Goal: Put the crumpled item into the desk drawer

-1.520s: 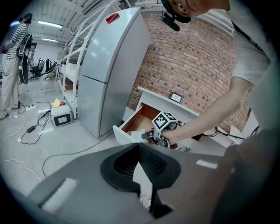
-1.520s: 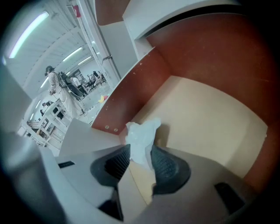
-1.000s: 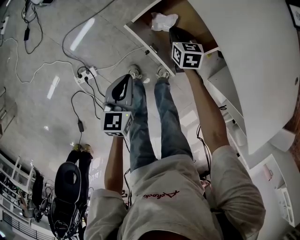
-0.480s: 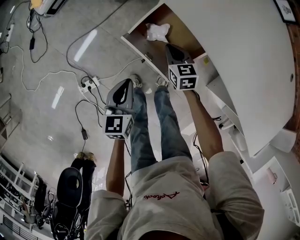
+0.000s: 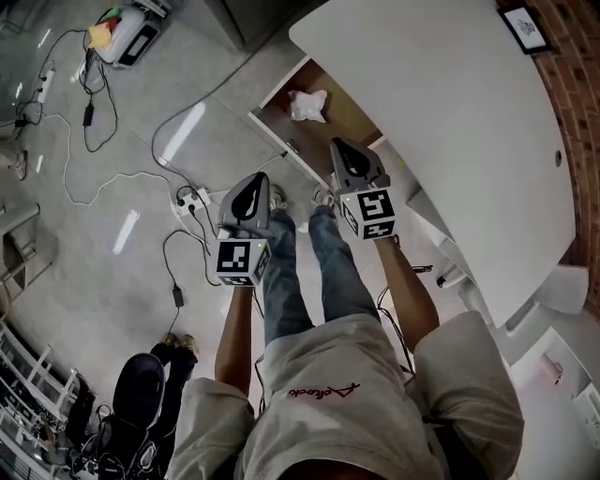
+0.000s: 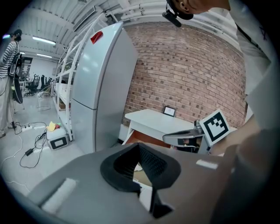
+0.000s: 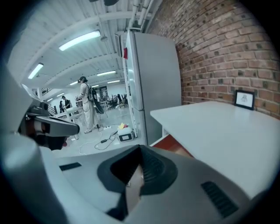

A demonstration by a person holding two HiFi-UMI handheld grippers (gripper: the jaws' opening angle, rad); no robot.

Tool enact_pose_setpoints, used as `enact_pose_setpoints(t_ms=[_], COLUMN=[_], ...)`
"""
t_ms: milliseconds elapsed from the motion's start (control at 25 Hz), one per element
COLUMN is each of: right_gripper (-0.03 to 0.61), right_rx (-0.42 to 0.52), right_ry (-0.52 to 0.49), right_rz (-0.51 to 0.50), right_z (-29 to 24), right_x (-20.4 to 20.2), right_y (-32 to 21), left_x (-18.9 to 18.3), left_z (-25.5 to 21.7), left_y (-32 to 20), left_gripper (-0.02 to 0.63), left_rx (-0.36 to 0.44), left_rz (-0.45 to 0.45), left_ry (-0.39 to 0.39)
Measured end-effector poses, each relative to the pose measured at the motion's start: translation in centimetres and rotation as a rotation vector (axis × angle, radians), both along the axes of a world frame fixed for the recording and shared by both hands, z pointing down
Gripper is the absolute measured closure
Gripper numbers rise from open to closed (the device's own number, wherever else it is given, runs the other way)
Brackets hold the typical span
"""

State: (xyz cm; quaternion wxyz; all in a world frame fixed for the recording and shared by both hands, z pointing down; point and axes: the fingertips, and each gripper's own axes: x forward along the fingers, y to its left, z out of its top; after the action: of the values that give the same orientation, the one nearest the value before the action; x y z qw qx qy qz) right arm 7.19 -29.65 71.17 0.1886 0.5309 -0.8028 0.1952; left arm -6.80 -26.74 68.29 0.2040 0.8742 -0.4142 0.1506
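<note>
The crumpled white item (image 5: 307,105) lies inside the open wooden drawer (image 5: 349,114) under the white desk (image 5: 450,131). My right gripper (image 5: 337,146) hangs shut and empty just outside the drawer's front, a short way back from the item. In the right gripper view its jaws (image 7: 139,152) meet with nothing between them, and the desk top (image 7: 218,122) stretches to the right. My left gripper (image 5: 256,178) is shut and empty over the floor, left of the drawer. In the left gripper view its tips (image 6: 140,147) point toward the desk (image 6: 153,120).
A tall grey refrigerator (image 6: 100,83) stands left of the desk against a brick wall. Cables and a power strip (image 5: 192,200) lie on the floor. A small framed picture (image 5: 525,28) stands on the desk. Another person sits in a chair (image 5: 141,394).
My right gripper has pulled back out of the drawer toward me, leaving the crumpled item inside. The left gripper has held its place beside my legs.
</note>
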Motion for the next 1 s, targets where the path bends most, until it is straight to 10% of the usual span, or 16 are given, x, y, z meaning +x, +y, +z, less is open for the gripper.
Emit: enact_pose_setpoints(t_ms=[1000], right_gripper=[0.568], right_rx=[0.282], right_ry=[-0.011], right_rz=[0.022], right_z=[-23.8], right_x=[3.0], right_y=[0.2], left_x=[-2.1], left_z=[-22.1], left_y=[-2.8], left_gripper=[0.606], left_rx=[0.242], left_rz=[-0.119], left_ry=[0.055])
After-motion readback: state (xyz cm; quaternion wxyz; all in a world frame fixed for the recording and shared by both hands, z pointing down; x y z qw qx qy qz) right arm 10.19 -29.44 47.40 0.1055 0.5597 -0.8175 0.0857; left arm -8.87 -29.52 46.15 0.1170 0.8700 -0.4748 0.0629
